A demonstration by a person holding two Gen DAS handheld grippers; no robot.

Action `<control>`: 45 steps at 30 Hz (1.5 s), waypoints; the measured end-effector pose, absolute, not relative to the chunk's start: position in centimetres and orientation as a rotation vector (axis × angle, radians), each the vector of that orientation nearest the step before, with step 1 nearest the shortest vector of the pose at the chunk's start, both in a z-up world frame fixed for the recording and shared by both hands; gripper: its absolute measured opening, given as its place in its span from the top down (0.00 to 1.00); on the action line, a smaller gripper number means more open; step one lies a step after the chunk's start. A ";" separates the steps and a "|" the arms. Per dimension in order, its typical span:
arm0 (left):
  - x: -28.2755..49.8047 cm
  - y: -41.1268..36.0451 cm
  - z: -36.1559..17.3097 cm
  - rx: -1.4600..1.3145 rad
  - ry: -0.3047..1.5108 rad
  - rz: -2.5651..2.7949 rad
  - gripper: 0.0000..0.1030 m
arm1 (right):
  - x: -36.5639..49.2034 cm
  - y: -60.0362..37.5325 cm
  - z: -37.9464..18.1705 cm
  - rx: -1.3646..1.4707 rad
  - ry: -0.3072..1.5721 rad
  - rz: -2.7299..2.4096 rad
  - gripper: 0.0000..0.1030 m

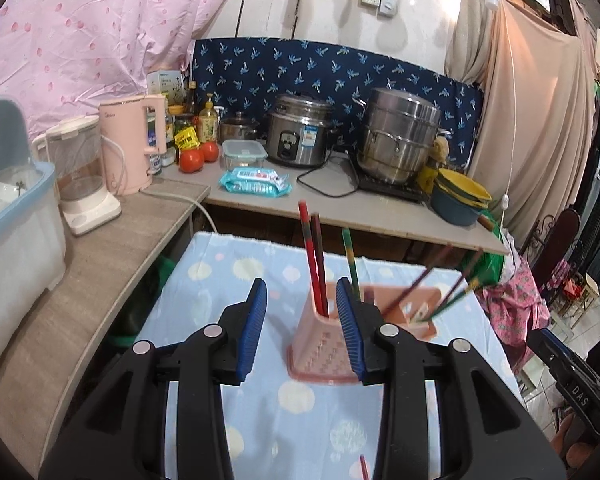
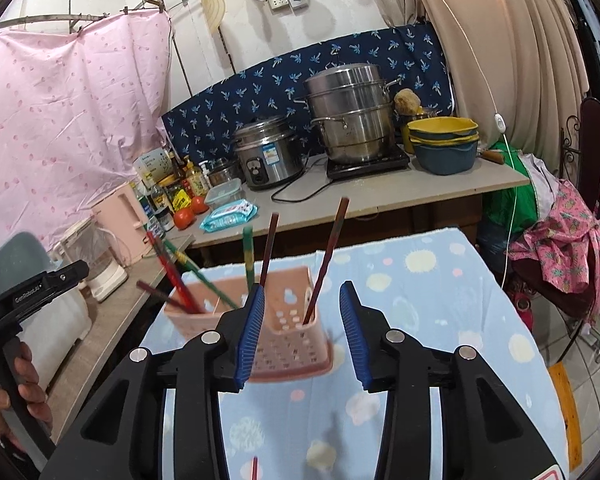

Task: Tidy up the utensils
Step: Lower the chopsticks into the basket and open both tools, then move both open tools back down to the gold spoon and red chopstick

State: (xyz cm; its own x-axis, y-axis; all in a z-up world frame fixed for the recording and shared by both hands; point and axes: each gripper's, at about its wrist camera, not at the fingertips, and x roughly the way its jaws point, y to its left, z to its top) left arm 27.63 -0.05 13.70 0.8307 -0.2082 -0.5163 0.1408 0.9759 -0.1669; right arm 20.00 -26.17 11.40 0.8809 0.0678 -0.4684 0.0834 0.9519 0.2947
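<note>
A pink perforated utensil holder (image 1: pixel 324 344) with two compartments stands on a table under a blue dotted cloth (image 1: pixel 228 280). Red chopsticks (image 1: pixel 312 264) and a green one (image 1: pixel 350 258) stick up from its near compartment; more lean, blurred, out of the other (image 1: pixel 440 280). My left gripper (image 1: pixel 301 286) is open just in front of the holder, nothing between its pads. In the right wrist view the holder (image 2: pixel 284 344) lies partly behind my open right gripper (image 2: pixel 302 290), with dark chopsticks (image 2: pixel 328 256) rising from it. One loose chopstick (image 2: pixel 254 466) lies on the cloth below.
A counter (image 1: pixel 340 204) behind the table carries a rice cooker (image 1: pixel 300 132), a steel steamer pot (image 1: pixel 400 136), stacked bowls (image 1: pixel 460 196), tomatoes (image 1: pixel 192 158) and a wipes pack (image 1: pixel 256 180). A pink kettle (image 1: pixel 130 144) and blue bin (image 1: pixel 12 200) stand left. Clothes (image 2: pixel 556 232) pile up right.
</note>
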 end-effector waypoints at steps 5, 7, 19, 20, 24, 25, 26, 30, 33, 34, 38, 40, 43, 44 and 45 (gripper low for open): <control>25.3 0.1 12.3 -0.115 0.590 -0.191 0.66 | 17.5 -25.0 9.8 0.317 0.534 0.013 0.62; 24.5 0.2 11.6 -0.112 0.604 -0.191 0.66 | 16.6 -24.4 9.2 0.308 0.552 0.021 0.62; 19.5 0.3 7.0 -0.099 0.712 -0.202 0.66 | 9.8 -21.2 3.8 0.250 0.676 0.045 0.62; 18.9 0.4 6.4 -0.100 0.726 -0.204 0.66 | 9.2 -20.9 3.3 0.250 0.690 0.046 0.62; 16.9 0.7 4.3 -0.094 0.772 -0.204 0.66 | 7.3 -20.4 1.6 0.252 0.735 0.054 0.62; 16.5 0.7 3.9 -0.093 0.781 -0.204 0.66 | 6.9 -20.3 1.2 0.254 0.744 0.057 0.62; 15.9 0.9 3.3 -0.093 0.796 -0.202 0.66 | 6.5 -20.2 0.9 0.257 0.751 0.057 0.62; 14.0 1.1 1.4 -0.089 0.839 -0.205 0.66 | 5.0 -19.5 -0.4 0.257 0.785 0.066 0.62; 12.7 1.1 0.1 -0.077 0.868 -0.205 0.66 | 3.9 -18.7 -1.5 0.250 0.813 0.078 0.62; 12.3 1.1 -0.4 -0.075 0.878 -0.205 0.66 | 3.7 -18.6 -1.7 0.247 0.819 0.082 0.62; 10.8 0.9 -2.1 -0.065 0.918 -0.213 0.66 | 2.3 -17.3 -2.9 0.234 0.848 0.106 0.62; 10.2 0.8 -2.7 -0.055 0.929 -0.220 0.66 | 1.9 -16.8 -3.3 0.227 0.861 0.117 0.62; 9.5 0.7 -3.6 -0.044 0.948 -0.227 0.66 | 1.6 -16.2 -3.9 0.214 0.877 0.130 0.62; 9.2 0.7 -3.9 -0.041 0.955 -0.227 0.66 | 1.5 -15.9 -4.1 0.207 0.882 0.133 0.62; 9.1 0.6 -4.1 -0.040 0.959 -0.227 0.66 | 1.4 -15.8 -4.3 0.204 0.887 0.137 0.62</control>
